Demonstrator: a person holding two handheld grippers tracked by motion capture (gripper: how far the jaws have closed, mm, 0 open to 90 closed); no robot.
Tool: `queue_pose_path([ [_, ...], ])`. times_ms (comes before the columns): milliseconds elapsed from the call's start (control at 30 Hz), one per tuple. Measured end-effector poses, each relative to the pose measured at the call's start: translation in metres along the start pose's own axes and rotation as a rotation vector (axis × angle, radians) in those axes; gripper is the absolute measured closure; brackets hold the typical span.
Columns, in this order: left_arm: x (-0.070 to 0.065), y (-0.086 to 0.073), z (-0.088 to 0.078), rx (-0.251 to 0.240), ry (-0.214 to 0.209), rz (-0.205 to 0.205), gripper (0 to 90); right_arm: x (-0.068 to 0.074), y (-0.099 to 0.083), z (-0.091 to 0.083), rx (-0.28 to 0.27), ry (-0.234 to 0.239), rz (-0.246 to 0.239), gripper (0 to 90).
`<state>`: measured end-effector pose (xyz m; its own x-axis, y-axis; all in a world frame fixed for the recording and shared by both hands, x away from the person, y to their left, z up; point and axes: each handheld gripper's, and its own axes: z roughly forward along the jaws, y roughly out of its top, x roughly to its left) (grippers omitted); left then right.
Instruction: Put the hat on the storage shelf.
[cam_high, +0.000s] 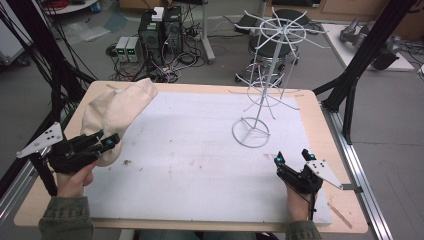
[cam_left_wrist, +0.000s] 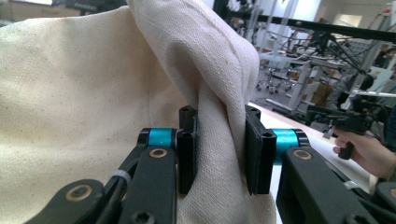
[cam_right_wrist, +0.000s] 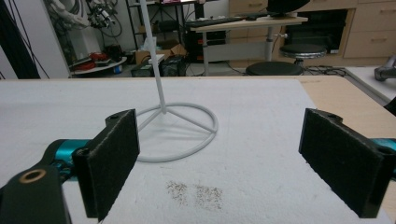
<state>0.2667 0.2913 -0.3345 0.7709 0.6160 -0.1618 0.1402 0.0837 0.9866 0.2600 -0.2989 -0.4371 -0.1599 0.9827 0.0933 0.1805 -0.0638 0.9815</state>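
White padding (cam_high: 200, 155) covers the table; left of the wire rack (cam_high: 260, 95), the left gripper (cam_high: 102, 141) pinches a cream cloth bag (cam_high: 117, 112), while the right gripper (cam_high: 294, 157) rests nearer the rack, jaws wide, empty.

Left gripper (cam_high: 102, 140) points toward two o'clock, jaws pinched tight; right gripper (cam_high: 294, 157) points to twelve, jaws spread wide, hand resting low.

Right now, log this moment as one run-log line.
left gripper: shut on cream cap | right gripper: open, empty, above white mat | wire rack: upright, bare
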Motion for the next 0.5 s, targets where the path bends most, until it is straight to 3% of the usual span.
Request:
queue_pose_path([
  [233,-0.017,0.017,0.007,0.001,-0.042,0.070,70.0,-0.001,0.000,-0.002,-0.006,-0.003,-0.002,11.4],
  [500,-0.027,0.038,0.019,-0.045,-0.077,0.095,69.9,0.000,0.000,-0.002,-0.011,-0.003,0.006,11.4],
])
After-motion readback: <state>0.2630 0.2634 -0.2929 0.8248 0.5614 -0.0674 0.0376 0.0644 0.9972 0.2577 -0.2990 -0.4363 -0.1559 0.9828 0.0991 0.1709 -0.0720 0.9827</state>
